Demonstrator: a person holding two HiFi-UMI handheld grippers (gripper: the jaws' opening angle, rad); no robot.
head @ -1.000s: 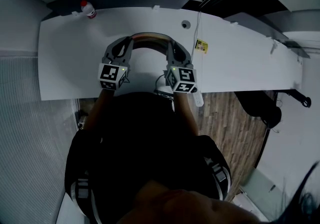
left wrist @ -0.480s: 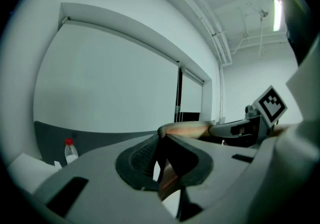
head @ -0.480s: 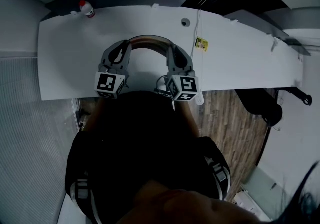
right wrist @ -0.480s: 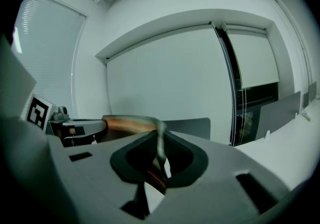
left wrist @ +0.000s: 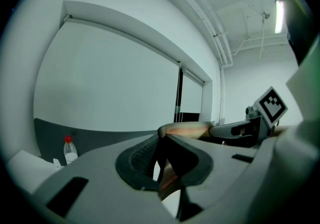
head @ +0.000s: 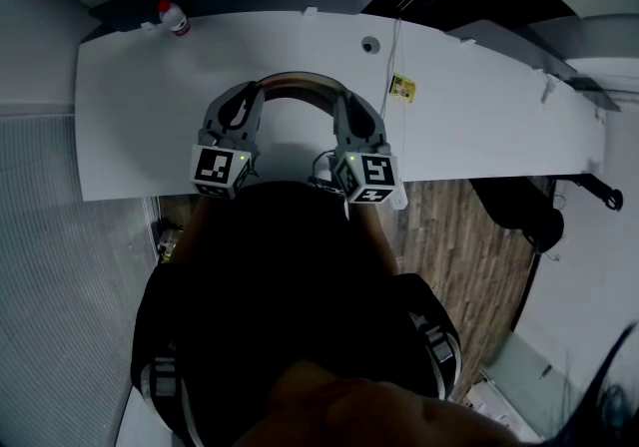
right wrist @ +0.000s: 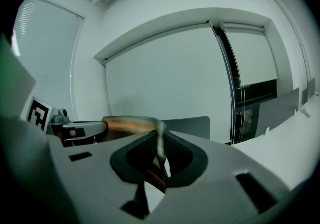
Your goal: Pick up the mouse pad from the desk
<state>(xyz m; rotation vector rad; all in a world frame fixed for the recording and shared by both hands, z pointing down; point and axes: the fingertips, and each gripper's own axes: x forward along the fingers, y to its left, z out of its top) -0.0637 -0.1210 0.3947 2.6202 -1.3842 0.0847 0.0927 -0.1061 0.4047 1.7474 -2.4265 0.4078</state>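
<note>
The mouse pad [head: 296, 84] hangs off the white desk [head: 140, 116], bent into an arch between my two grippers. In the head view my left gripper [head: 253, 96] is shut on its left end and my right gripper [head: 340, 100] is shut on its right end. In the left gripper view the pad's edge [left wrist: 169, 170] is pinched between the jaws of my left gripper [left wrist: 162, 168], and the pad curves across to the right gripper [left wrist: 240, 130]. The right gripper view shows the pad [right wrist: 132, 124] clamped by my right gripper [right wrist: 159, 165], with the left gripper [right wrist: 75, 130] at its far end.
A small bottle with a red cap [head: 176, 18] stands at the desk's back left corner, the same bottle [left wrist: 70, 150] showing in the left gripper view. A cable with a yellow tag [head: 402, 89] hangs near a round grommet [head: 371, 48]. Wooden floor [head: 469, 245] lies to the right.
Both grippers have lifted and drawn a little toward the person with the pad held between them. Over the last half second nothing has moved.
</note>
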